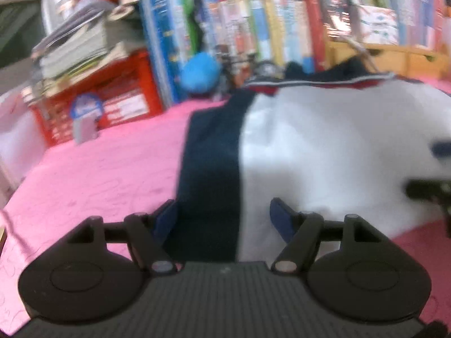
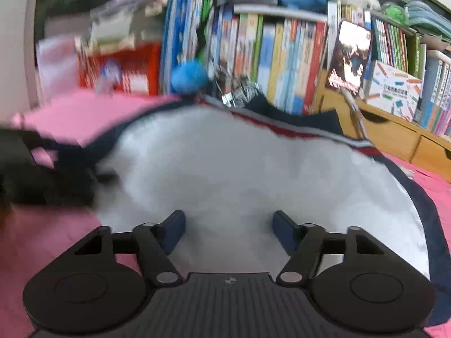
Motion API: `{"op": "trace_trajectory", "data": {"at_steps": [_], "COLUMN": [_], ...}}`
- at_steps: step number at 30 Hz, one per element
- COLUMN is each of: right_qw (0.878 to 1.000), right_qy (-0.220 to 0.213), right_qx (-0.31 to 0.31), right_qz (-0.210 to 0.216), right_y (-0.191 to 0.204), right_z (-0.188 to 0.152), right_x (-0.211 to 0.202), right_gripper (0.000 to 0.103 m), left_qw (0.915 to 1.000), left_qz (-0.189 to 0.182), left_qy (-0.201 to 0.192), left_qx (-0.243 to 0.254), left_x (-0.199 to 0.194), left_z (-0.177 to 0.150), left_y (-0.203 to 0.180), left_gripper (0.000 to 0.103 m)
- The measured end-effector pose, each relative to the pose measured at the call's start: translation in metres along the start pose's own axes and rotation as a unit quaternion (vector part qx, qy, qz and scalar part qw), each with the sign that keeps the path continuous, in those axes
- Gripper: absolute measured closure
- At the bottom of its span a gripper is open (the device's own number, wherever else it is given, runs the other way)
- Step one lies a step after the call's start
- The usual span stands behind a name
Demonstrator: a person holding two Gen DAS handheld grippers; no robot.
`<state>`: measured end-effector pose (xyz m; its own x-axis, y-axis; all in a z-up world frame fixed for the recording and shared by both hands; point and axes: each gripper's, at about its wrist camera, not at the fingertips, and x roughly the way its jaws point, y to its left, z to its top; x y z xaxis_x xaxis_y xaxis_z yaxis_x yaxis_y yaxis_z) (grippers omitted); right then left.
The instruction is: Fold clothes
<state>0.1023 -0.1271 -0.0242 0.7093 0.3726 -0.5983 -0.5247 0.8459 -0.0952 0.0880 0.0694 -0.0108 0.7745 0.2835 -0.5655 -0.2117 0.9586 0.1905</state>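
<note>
Both pairs of our fingers stand apart with nothing pinched between them. On our left gripper (image 1: 222, 214) the blue pads (image 1: 280, 219) frame the garment (image 1: 324, 146) where its dark navy panel (image 1: 210, 169) meets the white body; the cloth lies beneath the gap, and we cannot tell whether the tips touch it. On our right gripper (image 2: 229, 226) the fingers (image 2: 283, 229) are spread over plain white fabric, again gripping nothing.

The garment (image 2: 239, 169) is spread flat on a pink cloth (image 1: 98, 169) that covers the surface, white in the middle with navy along its edges and a red, white and navy striped band (image 2: 310, 135) at the far side. From the left wrist view the navy panel runs away from us as a long strip; from the right wrist view a navy border (image 2: 428, 219) curves round the right edge.

Each gripper shows in the other's view as a dark blurred shape: ours on the right at the right edge of the left view, ours on the left (image 2: 42, 174) at the left edge of the right view, over the garment's near corner.

Beyond the garment stand rows of books (image 2: 282, 56), a red box (image 1: 112, 95), a blue plush ball (image 1: 201, 71) and wooden drawers (image 2: 394, 138). Both views are blurred.
</note>
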Motion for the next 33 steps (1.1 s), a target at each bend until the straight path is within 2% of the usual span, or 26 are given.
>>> {"op": "trace_trajectory", "data": {"at_steps": [3, 4, 5, 6, 9, 11, 13, 15, 17, 20, 23, 26, 29, 30, 31, 33], "right_qw": [1.0, 0.999, 0.998, 0.994, 0.984, 0.972, 0.967, 0.954, 0.961, 0.981, 0.985, 0.977, 0.973, 0.975, 0.977, 0.982], "right_qy": [0.004, 0.004, 0.009, 0.013, 0.023, 0.033, 0.044, 0.07, 0.044, -0.02, -0.046, -0.034, -0.035, -0.032, -0.028, -0.024], "right_qx": [0.015, 0.021, 0.011, 0.002, 0.019, 0.032, 0.052, 0.04, -0.01, -0.076, -0.149, -0.209, -0.227, -0.219, -0.211, -0.184], "right_qz": [-0.017, -0.025, -0.068, -0.109, -0.176, -0.23, -0.246, -0.288, -0.274, -0.179, -0.069, -0.003, 0.003, 0.004, 0.006, 0.009], "right_y": [-0.025, -0.036, -0.047, -0.059, -0.113, -0.15, -0.177, -0.182, -0.165, -0.118, -0.059, -0.008, 0.017, 0.018, 0.019, 0.017], "right_z": [-0.012, -0.016, -0.023, -0.03, -0.047, -0.057, -0.063, -0.06, -0.061, -0.061, -0.047, -0.047, -0.046, -0.041, -0.036, -0.027], "right_x": [-0.01, -0.014, -0.017, -0.02, -0.029, -0.034, -0.045, -0.053, -0.07, -0.098, -0.106, -0.09, -0.069, -0.064, -0.059, -0.053], "right_gripper": [0.037, 0.041, 0.046, 0.046, 0.046, 0.044, 0.039, 0.049, 0.05, 0.048, 0.045, 0.045, 0.049, 0.051, 0.063, 0.064], "left_qw": [0.9993, 0.9989, 0.9986, 0.9987, 0.999, 0.9992, 0.9994, 0.9999, 0.9996, 0.9979, 0.9905, 0.9718, 0.9497, 0.9423, 0.9355, 0.9258], "left_qz": [-0.015, -0.019, -0.021, -0.02, -0.015, -0.012, -0.007, 0.006, 0.011, -0.01, -0.051, -0.108, -0.139, -0.146, -0.149, -0.151], "left_qy": [0.009, 0.011, 0.013, 0.013, 0.011, 0.011, 0.008, -0.007, -0.024, -0.054, -0.093, -0.118, -0.119, -0.122, -0.123, -0.125], "left_qx": [-0.033, -0.042, -0.046, -0.046, -0.04, -0.037, -0.033, -0.008, 0.014, 0.035, 0.088, 0.173, 0.254, 0.275, 0.296, 0.323], "left_x": [0.001, 0.002, 0.002, 0.002, 0.001, 0.002, 0.001, -0.008, -0.021, -0.046, -0.07, -0.092, -0.098, -0.098, -0.095, -0.087], "left_z": [-0.004, -0.005, -0.005, -0.005, -0.007, -0.007, -0.007, -0.009, -0.011, -0.011, -0.013, -0.02, -0.031, -0.034, -0.037, -0.041], "left_y": [0.015, 0.019, 0.02, 0.02, 0.016, 0.014, 0.015, 0.014, 0.014, 0.012, -0.004, -0.036, -0.07, -0.079, -0.089, -0.104], "left_gripper": [0.028, 0.028, 0.027, 0.027, 0.027, 0.027, 0.027, 0.029, 0.031, 0.031, 0.031, 0.03, 0.03, 0.03, 0.03, 0.03]}}
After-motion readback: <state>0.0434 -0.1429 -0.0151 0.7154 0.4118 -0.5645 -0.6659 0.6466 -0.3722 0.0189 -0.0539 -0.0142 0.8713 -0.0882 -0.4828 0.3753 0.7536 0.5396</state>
